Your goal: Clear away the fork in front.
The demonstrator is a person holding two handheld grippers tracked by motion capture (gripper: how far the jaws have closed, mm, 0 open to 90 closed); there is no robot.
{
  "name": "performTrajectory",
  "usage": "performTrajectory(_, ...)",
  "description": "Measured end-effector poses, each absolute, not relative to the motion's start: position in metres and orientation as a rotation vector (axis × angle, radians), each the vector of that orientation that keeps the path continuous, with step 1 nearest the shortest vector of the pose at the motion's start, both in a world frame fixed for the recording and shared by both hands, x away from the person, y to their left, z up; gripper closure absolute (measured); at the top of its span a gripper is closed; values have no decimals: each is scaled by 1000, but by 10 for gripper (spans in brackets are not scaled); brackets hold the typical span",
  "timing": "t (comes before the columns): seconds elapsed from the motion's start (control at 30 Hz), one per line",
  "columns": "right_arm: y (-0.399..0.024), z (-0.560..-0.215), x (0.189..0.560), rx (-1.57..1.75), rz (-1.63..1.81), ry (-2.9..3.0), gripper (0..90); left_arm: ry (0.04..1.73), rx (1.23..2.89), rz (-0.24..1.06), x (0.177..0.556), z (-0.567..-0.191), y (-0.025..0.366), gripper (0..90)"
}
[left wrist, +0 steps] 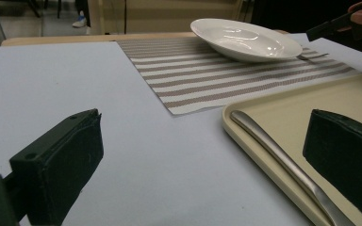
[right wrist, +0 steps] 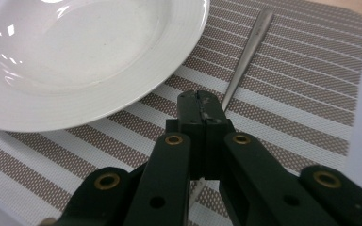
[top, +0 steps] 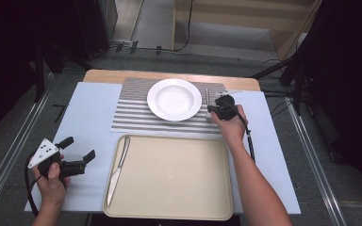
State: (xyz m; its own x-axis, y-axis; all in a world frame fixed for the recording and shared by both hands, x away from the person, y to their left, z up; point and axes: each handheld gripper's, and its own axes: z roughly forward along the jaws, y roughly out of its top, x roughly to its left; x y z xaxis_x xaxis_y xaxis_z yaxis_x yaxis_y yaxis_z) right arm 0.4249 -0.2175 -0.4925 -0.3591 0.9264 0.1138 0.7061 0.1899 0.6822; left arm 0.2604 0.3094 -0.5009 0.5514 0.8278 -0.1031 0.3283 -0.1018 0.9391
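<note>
A white deep plate (top: 174,99) sits on a striped placemat (top: 132,113). Just right of the plate a slim metal fork (right wrist: 250,52) lies on the mat, its tines toward the tray (left wrist: 311,56). My right gripper (right wrist: 199,101) hangs low over the fork's handle with its jaws pressed together; the handle runs beneath them, and no grip on it shows. My left gripper (top: 80,148) rests at the near left of the table, open and holding nothing. A table knife (top: 118,169) lies along the left side of the beige tray (top: 169,207).
A pale blue sheet (top: 89,108) covers the wooden table top. The tray takes up the near middle, close to the front edge. Cables and dark stands are on the floor beyond the table.
</note>
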Motion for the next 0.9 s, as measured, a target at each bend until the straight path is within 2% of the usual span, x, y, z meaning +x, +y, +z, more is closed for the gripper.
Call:
performTrajectory(0.47,-207,-514,448,1543,807,2216,900,974,1683,557,261,-501,310,0)
performTrajectory(0.9,-206,-516,443,1486,764,2242,900,974,1681,556,261,-501,309,0)
